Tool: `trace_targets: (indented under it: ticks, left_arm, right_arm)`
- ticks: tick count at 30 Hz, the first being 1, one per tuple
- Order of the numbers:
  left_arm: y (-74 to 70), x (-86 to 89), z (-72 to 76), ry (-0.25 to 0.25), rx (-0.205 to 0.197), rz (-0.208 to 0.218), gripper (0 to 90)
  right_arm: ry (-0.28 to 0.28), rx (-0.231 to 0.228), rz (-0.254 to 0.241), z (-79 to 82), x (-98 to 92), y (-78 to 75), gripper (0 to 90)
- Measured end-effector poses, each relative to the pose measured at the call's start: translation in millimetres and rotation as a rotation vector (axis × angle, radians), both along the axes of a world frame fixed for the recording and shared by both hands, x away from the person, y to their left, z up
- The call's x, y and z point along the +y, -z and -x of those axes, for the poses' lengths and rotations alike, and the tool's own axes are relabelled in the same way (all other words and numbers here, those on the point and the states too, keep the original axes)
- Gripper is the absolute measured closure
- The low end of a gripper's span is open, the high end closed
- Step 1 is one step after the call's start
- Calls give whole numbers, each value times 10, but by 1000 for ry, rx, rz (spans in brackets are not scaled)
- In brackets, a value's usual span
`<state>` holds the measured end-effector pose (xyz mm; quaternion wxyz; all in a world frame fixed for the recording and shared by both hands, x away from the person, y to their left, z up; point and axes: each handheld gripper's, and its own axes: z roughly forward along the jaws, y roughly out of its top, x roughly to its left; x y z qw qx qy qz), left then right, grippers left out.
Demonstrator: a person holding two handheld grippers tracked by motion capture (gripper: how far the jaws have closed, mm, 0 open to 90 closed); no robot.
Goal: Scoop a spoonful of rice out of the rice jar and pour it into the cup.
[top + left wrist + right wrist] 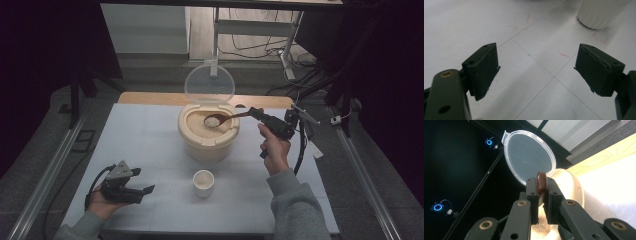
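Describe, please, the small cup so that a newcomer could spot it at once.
Find the big cream bin with its clear lid raised, mid-table. The cup stands alone just in front of it, nearer the person. It is the small white, lidless vessel, far smaller than the bin.

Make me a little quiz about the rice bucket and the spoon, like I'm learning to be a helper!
1. True or false: the clear round plastic lid of the cream round rice container stands open.
2. What does the right gripper hold? A) a small white cup B) a dark brown wooden spoon C) nothing
3. Fill in: the left gripper rests on the white table with its jaws ____.

Key
1. True.
2. B: it is shut on the dark brown wooden spoon, whose bowl carries rice over the container. The small white cup stands on the table in front of the container.
3. Open, with nothing between them.
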<state>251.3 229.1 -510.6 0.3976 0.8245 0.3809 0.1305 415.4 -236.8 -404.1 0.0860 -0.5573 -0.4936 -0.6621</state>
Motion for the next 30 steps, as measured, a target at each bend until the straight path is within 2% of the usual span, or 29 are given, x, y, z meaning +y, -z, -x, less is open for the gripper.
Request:
trace_targets:
  ticks: [15,24,30]
  left_arm:
    - [8,8,-8,-4,3,-3,184]
    - [7,11,-11,-6,6,0,184]
    - [10,13,-6,-5,6,-2,184]
  right_arm:
    - [-48,-9,-39,102,-59,-17,831]
    - [-102,-11,-44,311,-82,-56,831]
    - [-145,-5,-32,465,-97,-5,831]
